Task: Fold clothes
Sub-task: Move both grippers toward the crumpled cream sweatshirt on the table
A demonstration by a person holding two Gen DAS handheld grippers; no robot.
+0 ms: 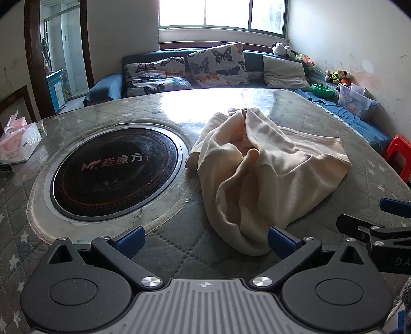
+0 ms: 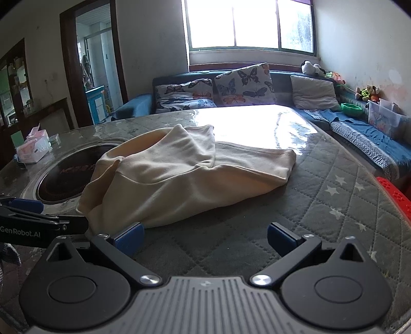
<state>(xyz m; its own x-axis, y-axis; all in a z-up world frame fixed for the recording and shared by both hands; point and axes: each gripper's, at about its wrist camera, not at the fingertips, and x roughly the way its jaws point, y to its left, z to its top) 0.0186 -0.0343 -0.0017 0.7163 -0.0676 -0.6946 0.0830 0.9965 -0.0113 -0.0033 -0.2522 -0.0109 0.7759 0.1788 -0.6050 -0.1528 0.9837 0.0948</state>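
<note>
Ahead-left of the left gripper (image 1: 205, 240), a round black cooktop (image 1: 115, 172) is set into the quilted worktop (image 1: 372, 185), tissue pack (image 1: 18, 144) further left. Just ahead, a crumpled cream garment (image 1: 269, 174) is heaped, stretching away rightward. Both grippers are held low and level, jaws spread, nothing pinched; the right gripper (image 2: 205, 239) sits beside it.

A lived-in home, its sitting and dining room in 1. A round table (image 1: 295, 108) under a quilted star-print cover has a built-in cooktop (image 1: 114, 169) at its centre. Behind it a blue corner sofa (image 2: 359, 133) runs beneath a window (image 2: 250, 24), with butterfly cushions (image 1: 217, 64), soft toys (image 1: 337, 75) and a tissue pack (image 1: 19, 142). A doorway (image 2: 95, 64) opens onto another room.
</note>
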